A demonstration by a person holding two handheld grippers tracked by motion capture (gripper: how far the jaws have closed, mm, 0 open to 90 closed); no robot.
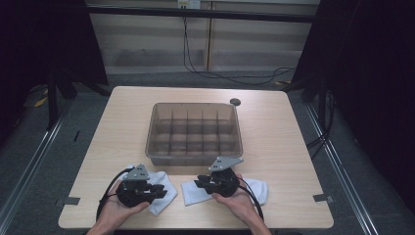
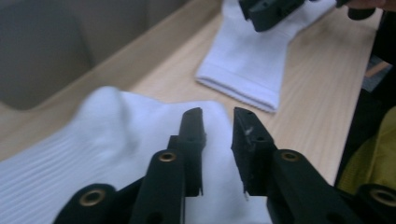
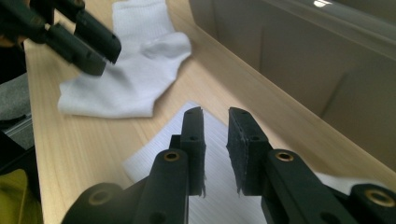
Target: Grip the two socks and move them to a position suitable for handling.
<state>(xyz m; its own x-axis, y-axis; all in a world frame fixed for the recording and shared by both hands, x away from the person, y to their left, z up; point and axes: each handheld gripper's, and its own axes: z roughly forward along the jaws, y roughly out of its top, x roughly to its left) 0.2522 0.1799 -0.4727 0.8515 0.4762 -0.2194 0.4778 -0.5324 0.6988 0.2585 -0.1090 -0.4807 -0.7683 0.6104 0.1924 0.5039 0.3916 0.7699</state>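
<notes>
While two white socks are lying on the near edge of the table [image 1: 274, 122], left sock [image 1: 161, 188] and right sock [image 1: 195, 193], the left gripper [image 1: 159, 190] and right gripper [image 1: 199, 184] are hovering over them, jaws a little apart and holding nothing, probably getting ready to pinch them next for the divided bin [image 1: 195, 133].

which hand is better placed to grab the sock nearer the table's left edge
Left. The left gripper hangs right over the left sock, jaws slightly apart; the right gripper sits over the right sock.
</notes>
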